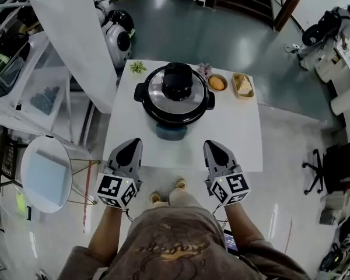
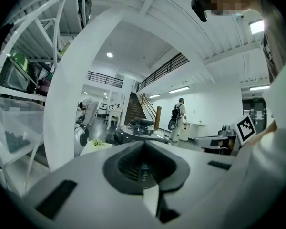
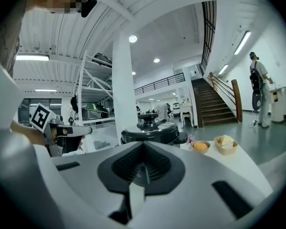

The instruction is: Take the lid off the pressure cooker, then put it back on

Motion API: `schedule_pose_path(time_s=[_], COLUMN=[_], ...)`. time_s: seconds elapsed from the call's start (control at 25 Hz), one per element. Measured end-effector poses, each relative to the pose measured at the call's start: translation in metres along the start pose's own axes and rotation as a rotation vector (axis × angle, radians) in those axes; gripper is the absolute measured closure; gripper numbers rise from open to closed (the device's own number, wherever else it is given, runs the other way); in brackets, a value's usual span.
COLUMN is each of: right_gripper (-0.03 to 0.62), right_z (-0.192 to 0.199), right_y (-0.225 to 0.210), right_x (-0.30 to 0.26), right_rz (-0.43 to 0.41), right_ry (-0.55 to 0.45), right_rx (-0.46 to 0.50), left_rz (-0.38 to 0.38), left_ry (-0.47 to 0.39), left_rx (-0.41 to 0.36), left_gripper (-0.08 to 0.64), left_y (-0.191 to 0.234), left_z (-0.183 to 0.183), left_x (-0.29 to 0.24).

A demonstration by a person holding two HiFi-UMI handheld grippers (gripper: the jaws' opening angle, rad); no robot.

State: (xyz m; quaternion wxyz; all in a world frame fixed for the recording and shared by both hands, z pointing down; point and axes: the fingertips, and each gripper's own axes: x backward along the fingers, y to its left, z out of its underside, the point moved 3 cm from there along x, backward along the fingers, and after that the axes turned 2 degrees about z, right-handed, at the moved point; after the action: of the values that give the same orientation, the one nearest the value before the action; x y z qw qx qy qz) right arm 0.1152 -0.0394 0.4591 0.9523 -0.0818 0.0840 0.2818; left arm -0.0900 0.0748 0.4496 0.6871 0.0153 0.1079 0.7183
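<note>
Now the pressure cooker [image 1: 175, 105] stands at the far middle of the white counter [image 1: 239, 139], with its lid [image 1: 177, 85] seated on top. The left hand-held gripper [image 1: 132, 145] and the right hand-held gripper [image 1: 213, 145] hover over the counter's near edge, short of the cooker. Each has its jaws pressed together on nothing. A small bowl [image 1: 217, 83] holding something orange sits just right of the cooker.

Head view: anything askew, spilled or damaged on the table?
Nothing stands out. The pressure cooker sits upright on the white table, with its lid seated level. The round bowl and square dish beside it are upright, nothing spilled. The left gripper and right gripper are shut, empty, short of the pressure cooker.
</note>
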Motion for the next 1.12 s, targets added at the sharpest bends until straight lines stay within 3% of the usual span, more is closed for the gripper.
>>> schedule_pose_path(time_s=[0.56,1.12], right_gripper=[0.598,0.598], right_z=[0.007,0.003], right_y=[-0.006,-0.006], right_x=[0.007,0.012], right_rz=[0.007,-0.036], right_ry=[0.005,0.019], right_rx=[0.042,0.078], left_rz=[-0.012,-0.038], left_ry=[0.010,-0.007], left_rx=[-0.035,-0.012], left_gripper=[0.555,0.555], left_y=[-0.016,-0.021], left_z=[0.005,0.005], left_x=[-0.005,0.002])
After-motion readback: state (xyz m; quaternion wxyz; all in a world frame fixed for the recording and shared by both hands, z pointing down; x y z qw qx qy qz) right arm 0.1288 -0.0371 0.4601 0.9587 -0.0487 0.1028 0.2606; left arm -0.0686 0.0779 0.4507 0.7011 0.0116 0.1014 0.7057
